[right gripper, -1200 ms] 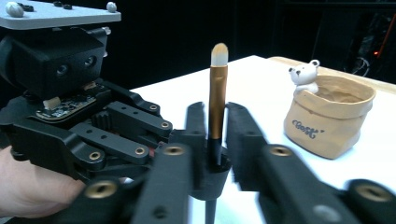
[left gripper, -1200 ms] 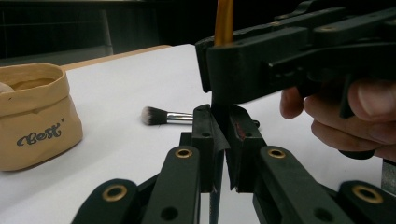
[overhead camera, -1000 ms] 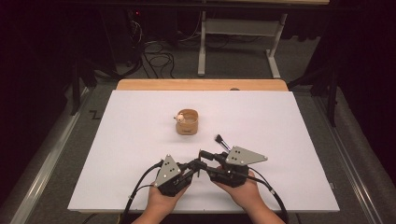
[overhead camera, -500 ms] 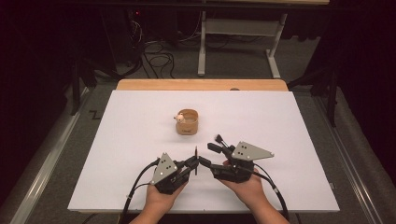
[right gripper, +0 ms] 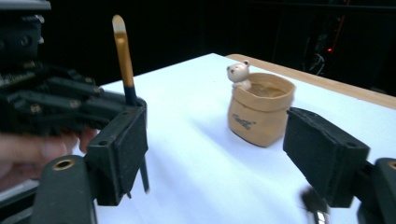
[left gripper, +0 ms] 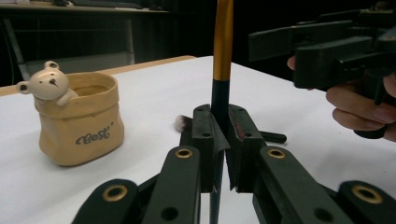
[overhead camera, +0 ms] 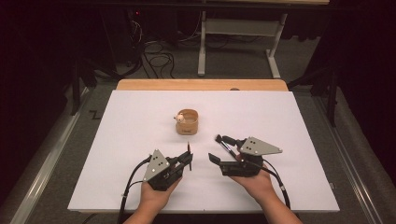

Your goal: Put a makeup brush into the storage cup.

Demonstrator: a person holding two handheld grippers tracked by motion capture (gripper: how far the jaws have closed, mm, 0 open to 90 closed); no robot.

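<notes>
My left gripper [overhead camera: 186,161] [left gripper: 219,122] is shut on a slim brush [overhead camera: 188,150] [left gripper: 223,42] [right gripper: 122,51] with a gold upper handle and a dark lower part, and holds it upright. Just to its right, my right gripper [overhead camera: 215,148] [right gripper: 217,147] stands apart from that brush. Its jaws have just been opening and nothing is between them. A tan bag-shaped pot with a small bear on its rim [overhead camera: 187,123] [left gripper: 78,123] [right gripper: 259,111] stands beyond both grippers. A second brush [left gripper: 273,137] lies flat on the sheet by the right gripper.
A white sheet [overhead camera: 140,121] covers the table, with a wooden strip [overhead camera: 201,85] along its far edge. Black cables trail from both grippers toward the near edge. Beyond the table are a dark floor, loose cables and a metal frame [overhead camera: 233,28].
The right gripper has drawn away to the right from the left gripper and its jaws have spread. The brush has stayed upright in the left gripper, which has hardly moved.
</notes>
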